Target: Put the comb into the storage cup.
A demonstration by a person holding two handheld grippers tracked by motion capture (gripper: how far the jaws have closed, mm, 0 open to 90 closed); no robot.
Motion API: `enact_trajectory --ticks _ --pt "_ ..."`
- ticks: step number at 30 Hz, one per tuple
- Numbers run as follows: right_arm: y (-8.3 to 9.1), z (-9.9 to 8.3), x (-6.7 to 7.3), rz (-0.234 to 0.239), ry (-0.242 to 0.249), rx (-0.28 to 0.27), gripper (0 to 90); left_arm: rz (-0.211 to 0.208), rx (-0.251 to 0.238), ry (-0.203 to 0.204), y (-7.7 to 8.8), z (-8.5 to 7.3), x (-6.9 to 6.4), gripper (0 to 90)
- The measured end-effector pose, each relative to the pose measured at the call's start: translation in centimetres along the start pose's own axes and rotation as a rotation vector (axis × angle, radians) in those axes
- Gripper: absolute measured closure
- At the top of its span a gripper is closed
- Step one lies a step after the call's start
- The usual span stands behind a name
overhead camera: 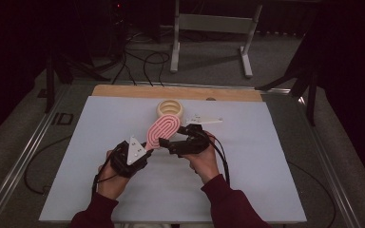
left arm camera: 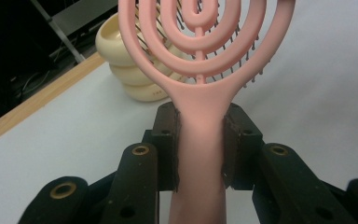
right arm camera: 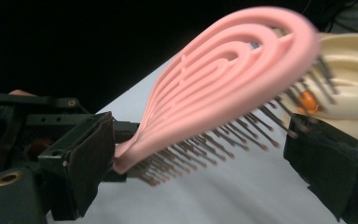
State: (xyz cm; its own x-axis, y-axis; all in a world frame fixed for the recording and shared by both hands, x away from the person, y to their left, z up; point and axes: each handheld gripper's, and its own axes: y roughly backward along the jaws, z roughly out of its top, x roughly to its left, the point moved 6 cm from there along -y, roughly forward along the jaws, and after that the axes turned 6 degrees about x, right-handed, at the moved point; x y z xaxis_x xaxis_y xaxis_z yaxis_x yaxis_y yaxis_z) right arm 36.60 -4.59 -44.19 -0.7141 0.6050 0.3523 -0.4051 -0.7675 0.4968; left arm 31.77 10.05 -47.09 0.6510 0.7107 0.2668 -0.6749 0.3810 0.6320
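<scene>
A pink hairbrush with a ringed open head is held up over the white sheet, its bristles facing down and to the right. My left gripper is shut on the brush handle, with a pad pressed on each side. My right gripper stands open just to the right of the brush. In the right gripper view the brush head lies between the two wide-apart pads, and neither pad touches it. A cream ribbed bowl stands just beyond the brush.
The white sheet covers most of the table, and a wooden strip shows along its far edge. Beyond the table, a metal stand and cables lie on the floor. Metal rails run along both sides of the table.
</scene>
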Motion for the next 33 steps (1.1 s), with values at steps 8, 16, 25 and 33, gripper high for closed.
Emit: enact_trajectory --ticks 8,16,25,33 --pt "-0.50 0.15 -0.31 0.035 -0.096 -0.012 23.2 -0.007 -0.012 0.003 -0.11 0.20 -0.41 70.3" --pt "-0.79 0.25 -0.12 0.053 -0.124 0.000 37.3 -0.005 -0.019 0.004 -0.31 0.30 -0.75 70.3" --pt "-0.67 0.44 0.01 0.085 -0.154 -0.013 49.2 -0.011 -0.015 0.005 -0.40 0.34 -0.98 70.2" --pt "-0.72 0.40 0.20 0.133 -0.167 -0.004 55.6 -0.025 -0.012 0.008 -0.57 0.15 -0.84 69.6"
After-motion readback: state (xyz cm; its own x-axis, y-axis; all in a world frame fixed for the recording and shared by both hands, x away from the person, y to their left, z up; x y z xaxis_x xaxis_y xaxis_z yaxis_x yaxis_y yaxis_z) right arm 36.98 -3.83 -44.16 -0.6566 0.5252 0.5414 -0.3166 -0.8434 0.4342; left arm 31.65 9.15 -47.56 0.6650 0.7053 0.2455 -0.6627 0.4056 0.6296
